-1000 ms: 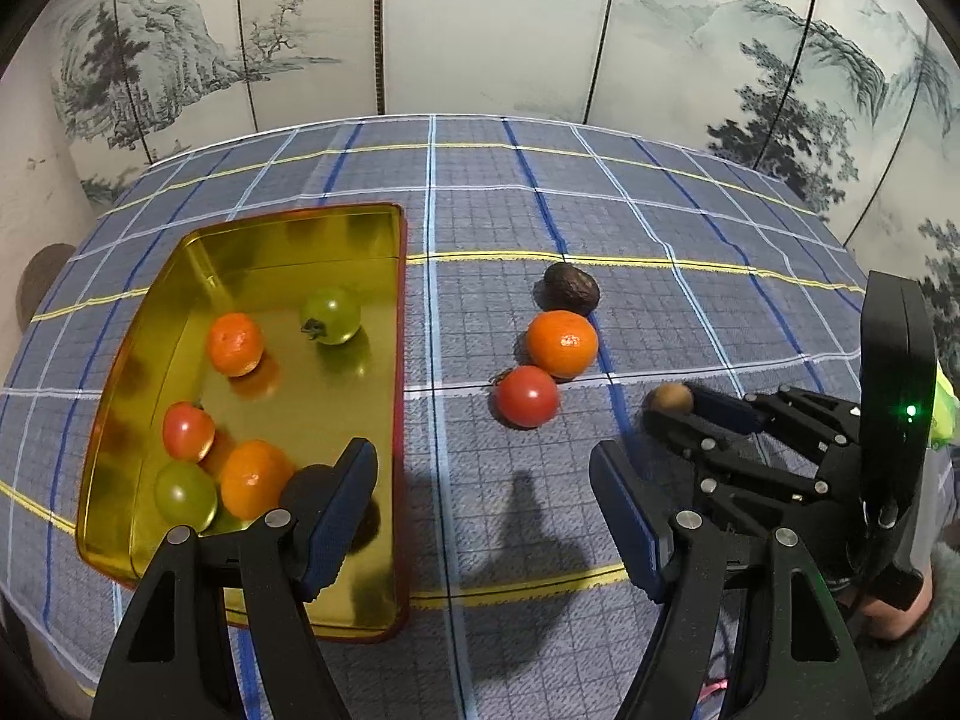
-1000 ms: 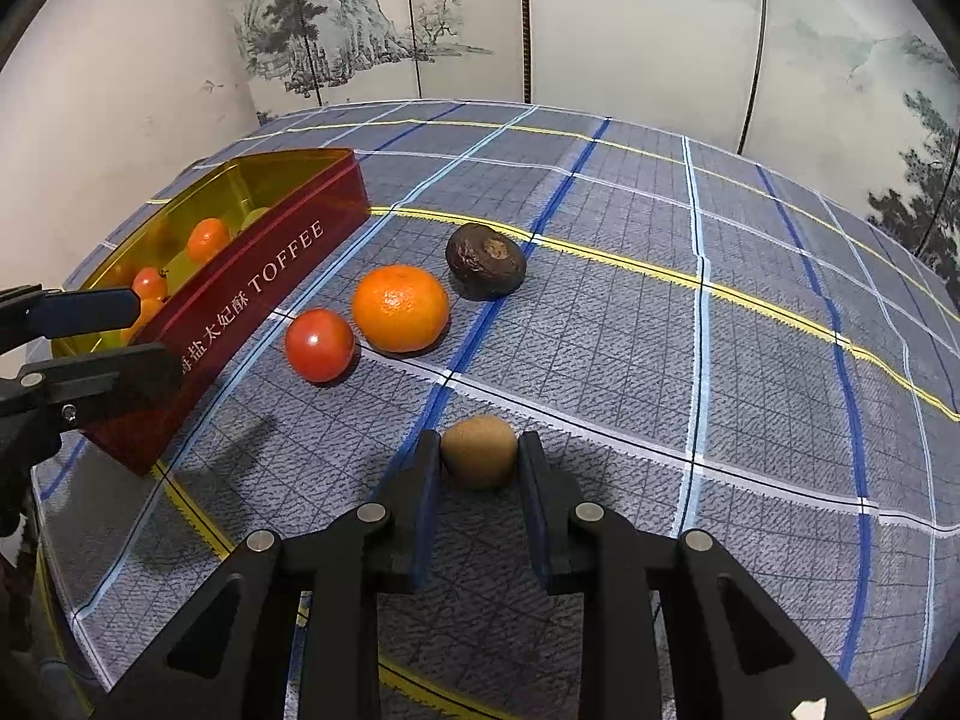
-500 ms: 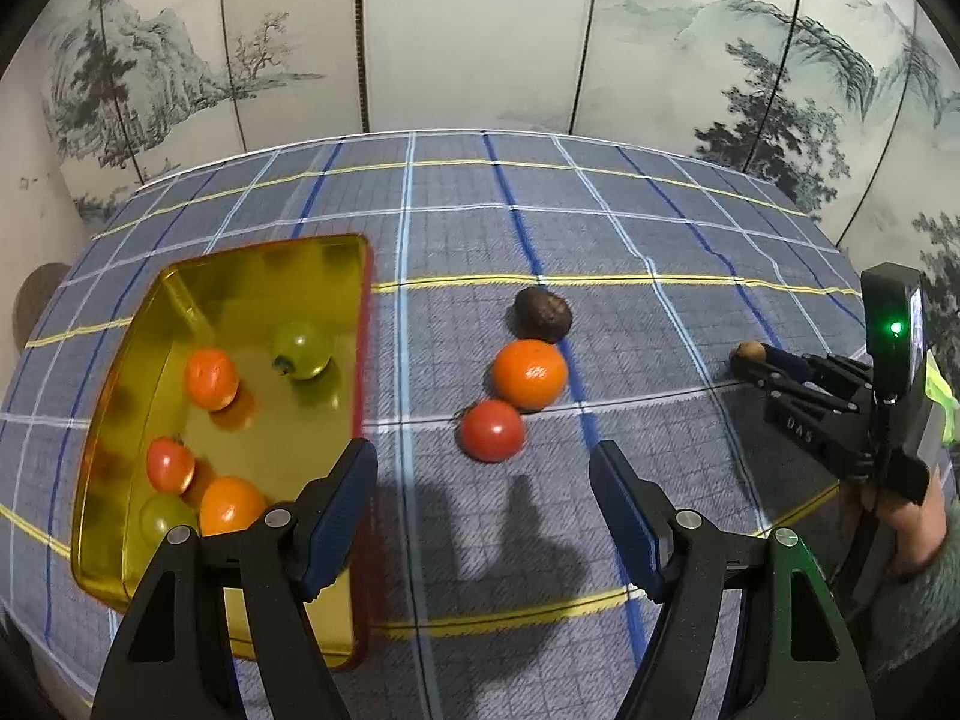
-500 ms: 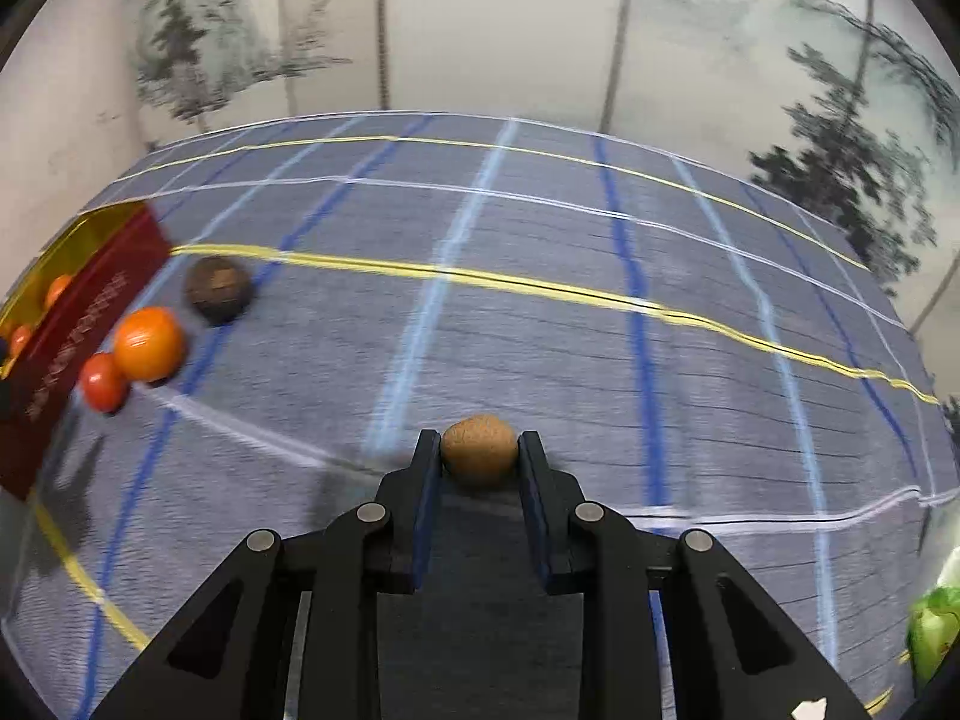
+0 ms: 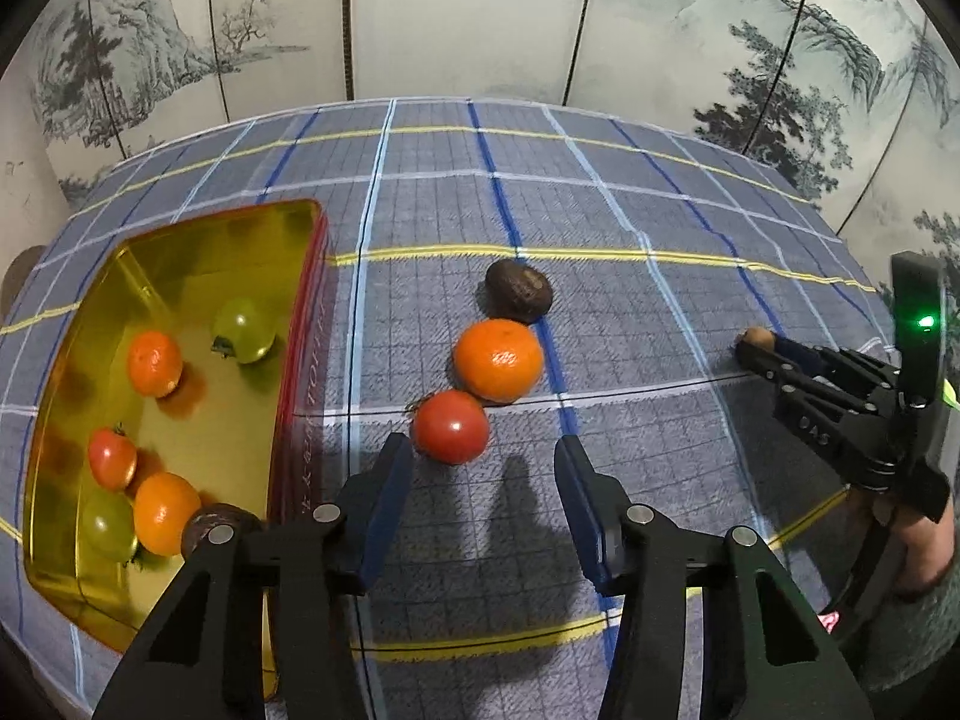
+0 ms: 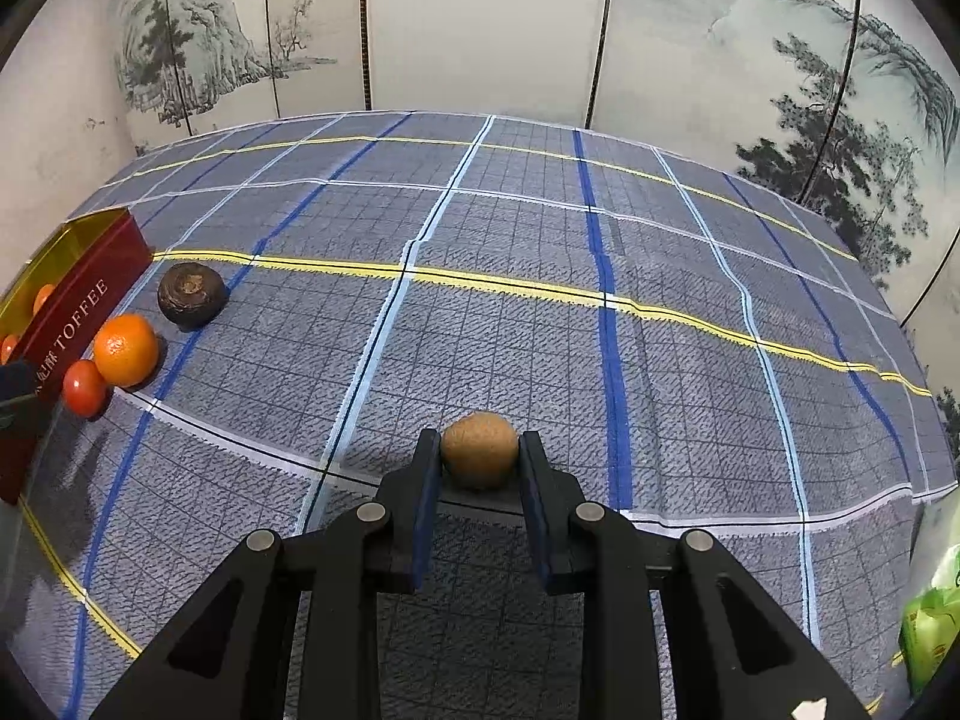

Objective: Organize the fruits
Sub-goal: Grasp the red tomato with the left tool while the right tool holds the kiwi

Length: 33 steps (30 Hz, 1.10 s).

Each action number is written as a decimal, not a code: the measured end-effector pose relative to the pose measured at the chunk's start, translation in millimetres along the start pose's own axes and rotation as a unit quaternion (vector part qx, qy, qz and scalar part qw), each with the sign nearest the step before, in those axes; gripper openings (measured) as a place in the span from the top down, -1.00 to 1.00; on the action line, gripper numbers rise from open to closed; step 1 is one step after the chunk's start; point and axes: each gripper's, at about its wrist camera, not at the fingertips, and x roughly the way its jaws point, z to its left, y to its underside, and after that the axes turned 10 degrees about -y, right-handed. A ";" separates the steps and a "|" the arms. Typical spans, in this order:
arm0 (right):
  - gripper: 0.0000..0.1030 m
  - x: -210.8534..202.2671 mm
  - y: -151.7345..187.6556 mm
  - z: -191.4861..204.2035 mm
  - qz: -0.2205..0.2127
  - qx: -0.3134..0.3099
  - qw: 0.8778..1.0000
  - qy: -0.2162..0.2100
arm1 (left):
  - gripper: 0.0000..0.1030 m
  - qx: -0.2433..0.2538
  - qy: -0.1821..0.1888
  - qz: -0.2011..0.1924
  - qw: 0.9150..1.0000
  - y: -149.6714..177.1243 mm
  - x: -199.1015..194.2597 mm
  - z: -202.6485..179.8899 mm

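Observation:
A gold tin tray with red sides, also in the right wrist view, holds several small fruits: oranges, tomatoes, green ones. On the cloth beside it lie a red tomato, an orange and a dark brown fruit. My left gripper is open and empty just in front of the tomato. My right gripper is shut on a small brown round fruit, held above the cloth far right of the tray; it shows at the right of the left wrist view.
A grey checked tablecloth with blue, white and yellow lines covers the table. A painted folding screen stands behind. A green packet lies at the right edge. A dark fruit sits in the tray's near corner.
My right gripper has carried the brown fruit up and away to the right, then swung back a little toward the tray. My left gripper has moved right from over the tray toward the red tomato.

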 end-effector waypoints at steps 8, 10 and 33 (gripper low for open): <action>0.54 0.0 0.2 -1.2 0.000 0.003 1.000 -0.004 | 0.14 -0.005 0.002 0.013 1.000 -4.1 15.9 -1.1; 0.54 0.0 0.3 -2.7 0.000 0.006 1.000 -0.008 | 0.15 -0.001 -0.002 0.014 1.000 -6.1 19.7 -2.7; 0.53 0.1 0.0 -6.7 0.000 0.012 1.000 -0.016 | 0.39 -0.011 -0.013 0.030 0.999 -7.9 37.4 -2.9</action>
